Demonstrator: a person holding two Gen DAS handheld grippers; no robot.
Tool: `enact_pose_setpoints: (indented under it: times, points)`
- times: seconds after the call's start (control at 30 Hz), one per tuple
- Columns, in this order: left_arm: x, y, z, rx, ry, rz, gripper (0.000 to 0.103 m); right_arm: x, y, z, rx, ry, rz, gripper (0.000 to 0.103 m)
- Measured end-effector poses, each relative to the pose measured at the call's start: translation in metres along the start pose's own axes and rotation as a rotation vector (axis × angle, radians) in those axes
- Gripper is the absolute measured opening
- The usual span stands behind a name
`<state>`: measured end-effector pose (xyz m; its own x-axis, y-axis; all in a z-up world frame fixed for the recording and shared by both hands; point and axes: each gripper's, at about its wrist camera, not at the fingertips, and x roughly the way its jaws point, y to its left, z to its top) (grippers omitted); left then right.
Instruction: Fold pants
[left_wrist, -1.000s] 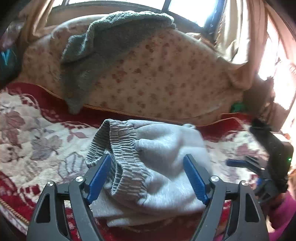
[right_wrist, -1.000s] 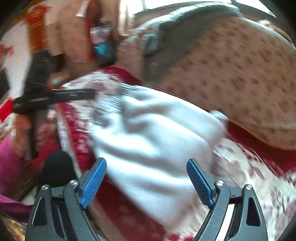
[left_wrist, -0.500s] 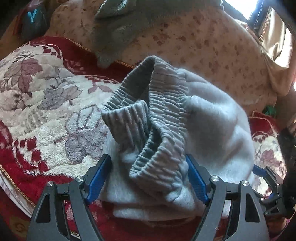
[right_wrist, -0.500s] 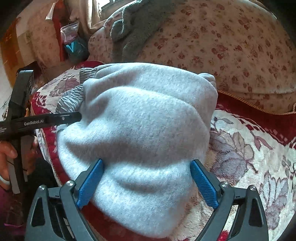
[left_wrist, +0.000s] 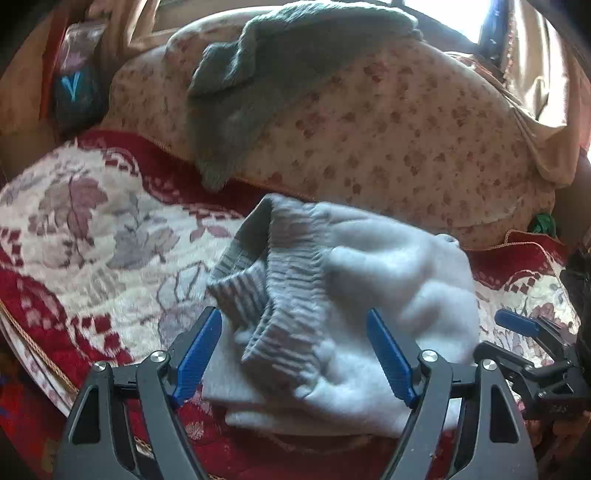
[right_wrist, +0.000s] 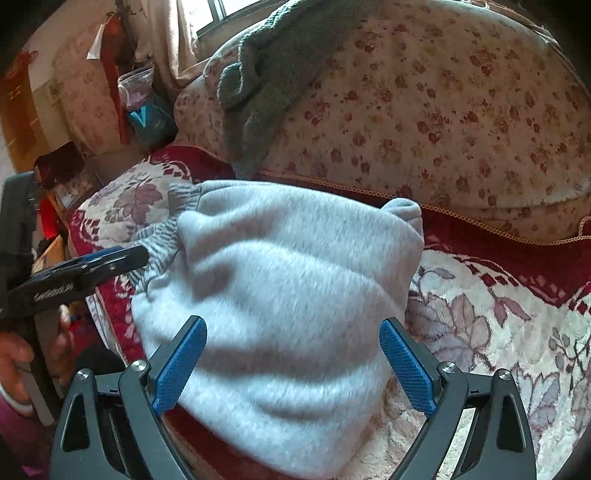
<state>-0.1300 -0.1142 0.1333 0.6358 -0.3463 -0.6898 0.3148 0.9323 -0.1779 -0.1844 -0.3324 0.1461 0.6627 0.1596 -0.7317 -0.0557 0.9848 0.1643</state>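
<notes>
The light grey fleece pants (left_wrist: 388, 295) lie folded in a thick bundle on the red and cream floral blanket (left_wrist: 92, 240). Their ribbed elastic waistband (left_wrist: 288, 295) faces the left wrist view. My left gripper (left_wrist: 295, 343) is open, its blue pads on either side of the waistband end, holding nothing. My right gripper (right_wrist: 291, 358) is open over the smooth folded side of the pants (right_wrist: 288, 288), empty. The left gripper's finger also shows at the left of the right wrist view (right_wrist: 92, 266).
A floral cushion (left_wrist: 388, 129) stands behind the pants with a dark grey knitted garment (left_wrist: 258, 85) draped over it. A plastic bag (right_wrist: 147, 107) sits at the far left. The blanket edge (left_wrist: 33, 350) drops off near me. The blanket (right_wrist: 498, 332) extends right.
Both grippers have pulled back a little from the bundle. The left view has risen and shows the cushion again. The pants have stayed in place.
</notes>
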Motion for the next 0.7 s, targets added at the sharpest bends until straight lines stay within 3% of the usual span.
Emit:
enact_pose_setpoints:
  times: [0.17, 0.7]
  points:
    - [-0.006, -0.016, 0.005, 0.04, -0.034, 0.01, 0.084, -0.006, -0.004, 0.004, 0.015, -0.013, 0.004, 0.098]
    - [0.012, -0.03, 0.004, 0.067, -0.014, 0.037, 0.085, -0.007, -0.036, -0.002, 0.093, 0.024, -0.009, 0.102]
